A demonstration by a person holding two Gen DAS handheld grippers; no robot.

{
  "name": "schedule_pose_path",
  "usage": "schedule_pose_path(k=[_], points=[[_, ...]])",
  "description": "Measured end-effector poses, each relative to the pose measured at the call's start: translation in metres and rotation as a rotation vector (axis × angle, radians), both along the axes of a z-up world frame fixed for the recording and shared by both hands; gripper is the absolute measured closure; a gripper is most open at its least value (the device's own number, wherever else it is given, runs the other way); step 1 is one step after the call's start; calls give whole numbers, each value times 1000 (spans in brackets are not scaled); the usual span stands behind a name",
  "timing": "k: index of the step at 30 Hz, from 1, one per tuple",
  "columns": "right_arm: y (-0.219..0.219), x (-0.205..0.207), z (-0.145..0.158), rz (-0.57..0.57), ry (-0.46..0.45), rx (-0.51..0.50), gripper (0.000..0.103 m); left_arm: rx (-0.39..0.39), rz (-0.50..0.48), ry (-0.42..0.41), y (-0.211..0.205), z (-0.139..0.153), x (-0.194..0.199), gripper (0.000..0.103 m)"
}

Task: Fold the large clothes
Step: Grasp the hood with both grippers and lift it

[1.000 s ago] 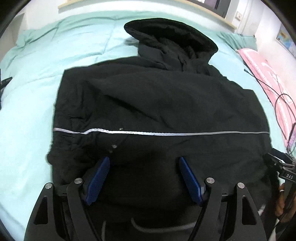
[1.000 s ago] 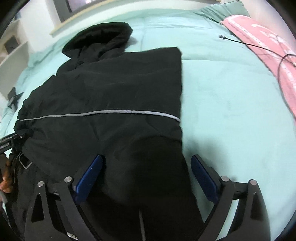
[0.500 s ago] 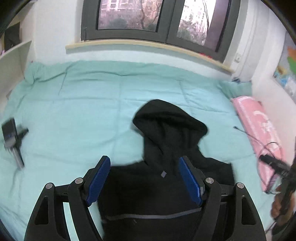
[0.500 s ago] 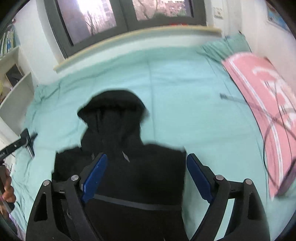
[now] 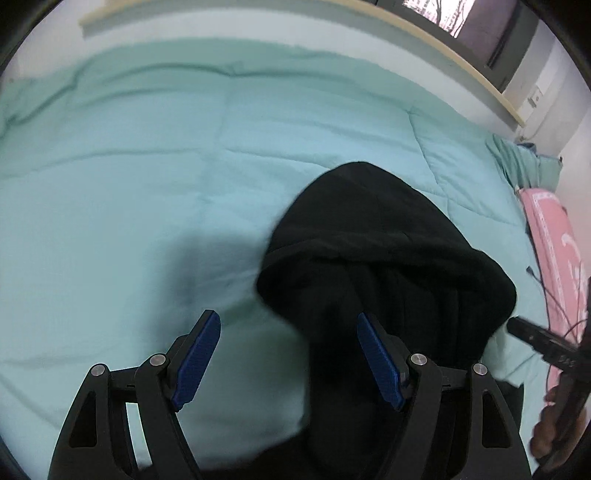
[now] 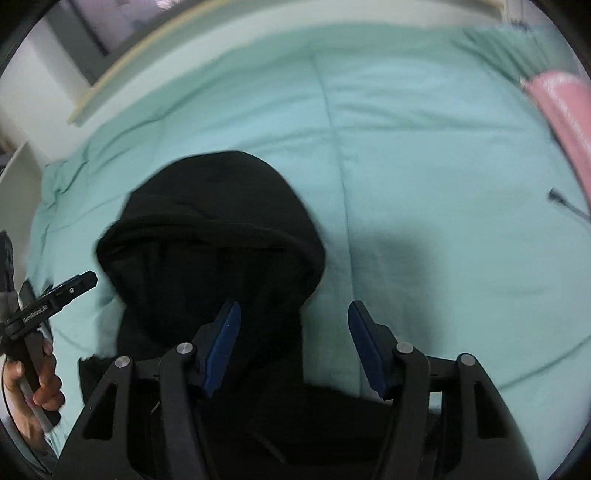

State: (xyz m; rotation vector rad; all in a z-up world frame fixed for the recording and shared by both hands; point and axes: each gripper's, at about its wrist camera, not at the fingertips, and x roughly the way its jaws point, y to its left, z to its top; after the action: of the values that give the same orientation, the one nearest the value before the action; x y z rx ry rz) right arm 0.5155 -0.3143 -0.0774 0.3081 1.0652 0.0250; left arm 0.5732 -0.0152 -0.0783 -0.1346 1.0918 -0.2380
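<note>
A black hooded jacket [image 5: 373, 258] lies on a mint-green quilt [image 5: 147, 184]; only its hood and collar area show. My left gripper [image 5: 288, 354] is open and empty, low over the quilt at the hood's left edge, its right finger over black fabric. In the right wrist view the hood [image 6: 210, 236] lies left of centre. My right gripper [image 6: 293, 339] is open and empty at the hood's right edge, its left finger over the fabric. Each gripper shows at the edge of the other's view, the right one [image 5: 535, 339] and the left one [image 6: 55, 295].
A pink pillow [image 5: 554, 236] with a black cable [image 6: 569, 206] lies along the right side of the bed. A window sill [image 5: 332, 26] and wall run behind the bed. A white shelf [image 6: 14, 170] stands at the left.
Both grippers have moved forward from the jacket's lower body up to the hood and dropped lower. The jacket's body and grey stripe have passed out of view beneath them.
</note>
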Motion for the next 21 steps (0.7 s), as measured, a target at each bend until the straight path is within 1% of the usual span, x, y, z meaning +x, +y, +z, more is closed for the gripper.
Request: schedule_pose_path(k=[2, 3, 4, 5, 6, 7, 8, 9, 10, 11, 12, 13, 14, 15, 16, 17, 18, 19, 20, 21], points=[[-10, 10, -17, -33, 20, 45, 38, 5, 19, 38, -6, -22, 17, 26], [-12, 18, -27, -40, 32, 79, 43, 12, 39, 48, -7, -31, 23, 31], [-11, 25, -36, -35, 42, 96, 76, 10, 62, 50, -4, -37, 28, 71], [-12, 30, -40, -28, 49, 93, 95, -24, 83, 56, 3, -39, 33, 90], [-13, 34, -40, -26, 58, 68, 96, -105, 127, 49, 20, -33, 34, 90], [-17, 32, -32, -41, 29, 56, 96, -180, 162, 28, 36, -23, 29, 90], [-25, 26, -17, -53, -26, 60, 97, -281, 166, 25, 54, -12, 23, 90], [-30, 20, -3, -42, -66, 71, 96, -325, 157, 22, 62, -5, 17, 89], [-31, 12, 8, -22, -94, 71, 96, -335, 140, 13, 66, 2, 9, 87], [-28, 7, 14, -2, -108, 51, 96, -311, 115, 8, 66, 6, 1, 86], [-24, 1, 15, 22, -114, 2, 96, -282, 106, 15, 65, 1, -3, 84], [-20, -1, 11, 35, -110, -37, 96, -240, 109, 42, 63, -12, -2, 79], [-17, 0, -1, 41, -92, -60, 95, -206, 118, 83, 63, -28, 3, 78], [-18, 4, -22, 40, -48, -41, 95, -159, 121, 139, 60, -56, 12, 77], [-21, 12, -46, 39, 8, 2, 95, -140, 104, 171, 58, -77, 17, 73], [-25, 18, -63, 32, 49, 40, 95, -152, 83, 160, 56, -91, 17, 70], [-33, 24, -84, 4, 92, 118, 94, -152, 74, 128, 55, -89, 15, 69], [-40, 26, -91, -22, 107, 182, 92, -141, 58, 119, 54, -85, 13, 68], [-49, 26, -93, -44, 112, 247, 90, -125, 41, 120, 52, -80, 11, 65], [-55, 26, -90, -49, 109, 282, 85, -97, 24, 109, 51, -73, 6, 62]])
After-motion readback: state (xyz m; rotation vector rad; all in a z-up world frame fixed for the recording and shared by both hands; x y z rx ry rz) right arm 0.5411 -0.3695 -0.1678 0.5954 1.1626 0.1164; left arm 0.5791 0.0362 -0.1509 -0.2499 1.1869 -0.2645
